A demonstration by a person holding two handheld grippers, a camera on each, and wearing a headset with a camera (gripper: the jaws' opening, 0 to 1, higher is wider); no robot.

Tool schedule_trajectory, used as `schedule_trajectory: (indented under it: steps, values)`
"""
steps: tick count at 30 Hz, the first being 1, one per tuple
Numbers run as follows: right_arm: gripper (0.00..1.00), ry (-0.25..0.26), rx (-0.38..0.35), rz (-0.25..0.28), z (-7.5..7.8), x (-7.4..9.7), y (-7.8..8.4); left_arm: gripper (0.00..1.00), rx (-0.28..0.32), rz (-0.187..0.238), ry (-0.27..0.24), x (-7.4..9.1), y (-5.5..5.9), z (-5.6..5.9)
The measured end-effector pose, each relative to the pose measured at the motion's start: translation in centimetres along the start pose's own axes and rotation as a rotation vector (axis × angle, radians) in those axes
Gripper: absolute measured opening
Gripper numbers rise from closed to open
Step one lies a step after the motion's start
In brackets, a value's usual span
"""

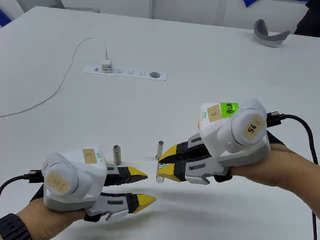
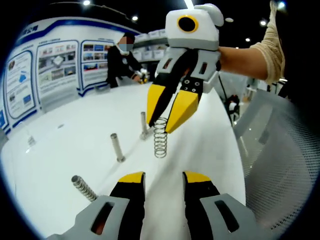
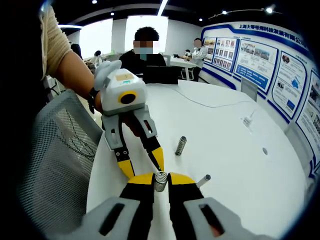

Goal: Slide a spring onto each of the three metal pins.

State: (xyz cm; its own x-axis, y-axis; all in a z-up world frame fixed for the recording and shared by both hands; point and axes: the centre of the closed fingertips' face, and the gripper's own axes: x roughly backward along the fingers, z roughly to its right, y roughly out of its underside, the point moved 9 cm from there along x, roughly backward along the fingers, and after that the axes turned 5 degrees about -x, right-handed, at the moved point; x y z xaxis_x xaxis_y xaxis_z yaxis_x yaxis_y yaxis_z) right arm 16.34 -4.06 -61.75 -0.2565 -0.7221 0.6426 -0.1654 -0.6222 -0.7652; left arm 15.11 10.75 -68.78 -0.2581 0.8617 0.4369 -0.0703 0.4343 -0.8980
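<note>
Both grippers sit low over the white table (image 1: 200,65), tips facing each other. The right gripper (image 2: 163,123) is pressed together on the top coils of a loose spring (image 2: 160,140), which hangs upright below its yellow tips. I cannot tell whether the lower end touches the table. Gripping it at the top probably keeps the open bottom end free to drop over a pin, and keeping it upright matches the way the pins stand. The left gripper (image 1: 141,186) has its jaws spread and holds nothing. It waits just beside the spring, where it could steady or nudge the coils if they snag. One pin (image 1: 117,155) already wears a spring and stands just behind the left gripper. A bare pin (image 1: 160,148) stands just behind the right gripper's tips, near the held spring, so it looks like the next target. The left gripper view shows a third pin (image 2: 144,122), also bare, a little farther along the row. The pins stand apart from one another, which leaves room for the jaws to come down between them. By this layout, one of the three is done.
</note>
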Motion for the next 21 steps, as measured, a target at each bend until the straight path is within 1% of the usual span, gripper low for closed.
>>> schedule_trajectory:
  steps: [5, 11, 15, 21]
  values:
    - [0.12, 0.031, -0.004, 0.007, 0.8, 0.4, -0.2, 0.32, 0.029, 0.011, -0.020, 0.8, 0.3, -0.2]
    - [0.12, 0.067, -0.028, 0.017, 1.8, 1.1, -0.1, 0.35, 0.047, 0.020, -0.043, 1.6, 0.6, -0.2]
    - [0.12, 0.083, -0.028, 0.022, 2.2, 1.3, -0.3, 0.36, 0.054, 0.019, -0.054, 2.0, 0.8, -0.2]
    - [0.12, 0.118, -0.038, 0.039, 3.2, 1.3, -0.7, 0.37, 0.056, 0.021, -0.068, 2.6, 1.1, 0.0]
